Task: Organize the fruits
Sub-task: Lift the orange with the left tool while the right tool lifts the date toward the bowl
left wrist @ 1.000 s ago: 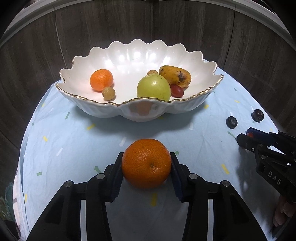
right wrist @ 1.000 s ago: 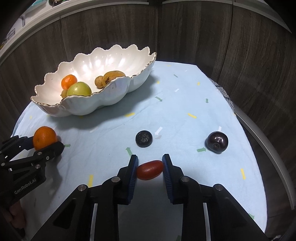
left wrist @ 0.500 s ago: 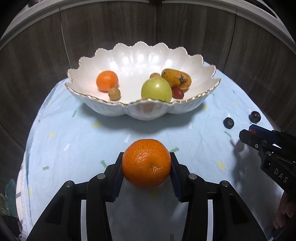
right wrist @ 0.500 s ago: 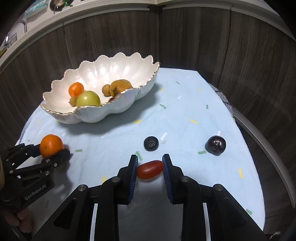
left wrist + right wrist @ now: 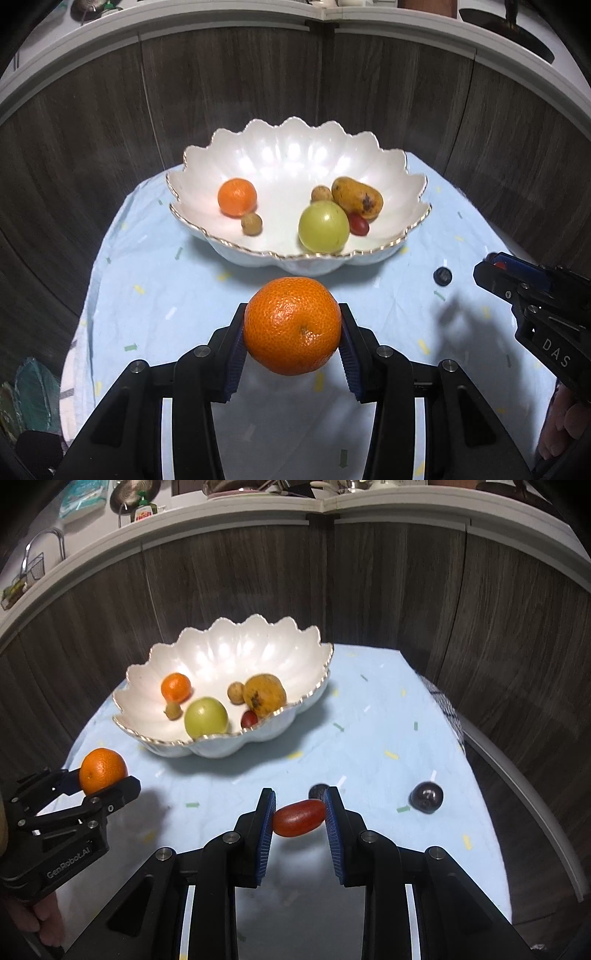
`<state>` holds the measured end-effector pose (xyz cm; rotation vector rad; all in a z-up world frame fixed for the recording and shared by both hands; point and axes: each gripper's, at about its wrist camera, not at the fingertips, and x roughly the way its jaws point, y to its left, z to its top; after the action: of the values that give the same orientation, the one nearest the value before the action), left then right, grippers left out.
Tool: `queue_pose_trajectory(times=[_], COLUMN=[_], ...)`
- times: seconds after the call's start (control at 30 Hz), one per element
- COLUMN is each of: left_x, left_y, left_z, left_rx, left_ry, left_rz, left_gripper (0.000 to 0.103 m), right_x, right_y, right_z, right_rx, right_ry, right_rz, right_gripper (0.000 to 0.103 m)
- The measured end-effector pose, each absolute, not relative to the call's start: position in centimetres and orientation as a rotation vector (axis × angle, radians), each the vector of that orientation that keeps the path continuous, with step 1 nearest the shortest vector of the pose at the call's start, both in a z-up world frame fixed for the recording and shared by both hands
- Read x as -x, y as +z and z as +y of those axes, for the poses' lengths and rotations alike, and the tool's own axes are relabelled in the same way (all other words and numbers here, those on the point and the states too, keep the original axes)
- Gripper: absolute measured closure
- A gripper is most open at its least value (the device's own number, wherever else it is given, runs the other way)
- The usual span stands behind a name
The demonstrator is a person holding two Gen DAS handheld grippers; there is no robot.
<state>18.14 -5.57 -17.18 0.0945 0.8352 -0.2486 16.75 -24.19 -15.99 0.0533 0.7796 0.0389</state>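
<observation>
Left gripper [image 5: 291,328] is clamping a large orange [image 5: 292,325] between its blue pads, jaws closed onto the fruit's sides, holding it above the pale blue cloth [image 5: 147,295] just in front of the bowl. In the right wrist view the same orange [image 5: 103,770] is sitting in the left gripper [image 5: 101,781] at the cloth's left edge, clear of the surface.

Right gripper [image 5: 298,818] is pinching a small red oblong tomato [image 5: 299,817] lengthwise, jaws narrowed to the fruit's length, the tomato hanging over the cloth [image 5: 369,738]. In the left wrist view only the right gripper's [image 5: 496,271] tip is showing at the right edge, with a spot of red between its jaws.

The white scalloped bowl [image 5: 295,147] is sitting at the back of the cloth. It is holding a small orange [image 5: 237,196] on the left with a small brown fruit [image 5: 252,224] touching it, a green apple [image 5: 323,226] near the front rim, a yellow-brown mango [image 5: 357,198] behind it, a second small brown fruit [image 5: 320,193] beside the mango, and a red cherry tomato [image 5: 359,225] tucked between apple and mango.

Two dark fruits are lying loose on the cloth: a dark round one [image 5: 426,797] to the right of the right gripper, and a smaller dark fruit [image 5: 317,791] partly hidden behind its right finger.
</observation>
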Motion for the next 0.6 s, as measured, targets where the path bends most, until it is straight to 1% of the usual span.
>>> queue_pose_trajectory(times=[0.4,0.6], left_x=[-20.1,-21.4], left_y=[-14.4,-13.1], left_z=[-4.4,-4.1], left_rx=[-0.083,-0.088], left_ry=[-0.238,-0.235], left_rz=[0.806,0.784], left_gripper=[0.059,0.059], right_x=[-18.8,-20.2], right_y=[-12.4,-11.6], right_z=[-23.1,-22.9], right_rx=[-0.047,-0.050], right_ry=[0.067,0.075], right_rz=[0.720,0.710], right_gripper=[0.075,0.075])
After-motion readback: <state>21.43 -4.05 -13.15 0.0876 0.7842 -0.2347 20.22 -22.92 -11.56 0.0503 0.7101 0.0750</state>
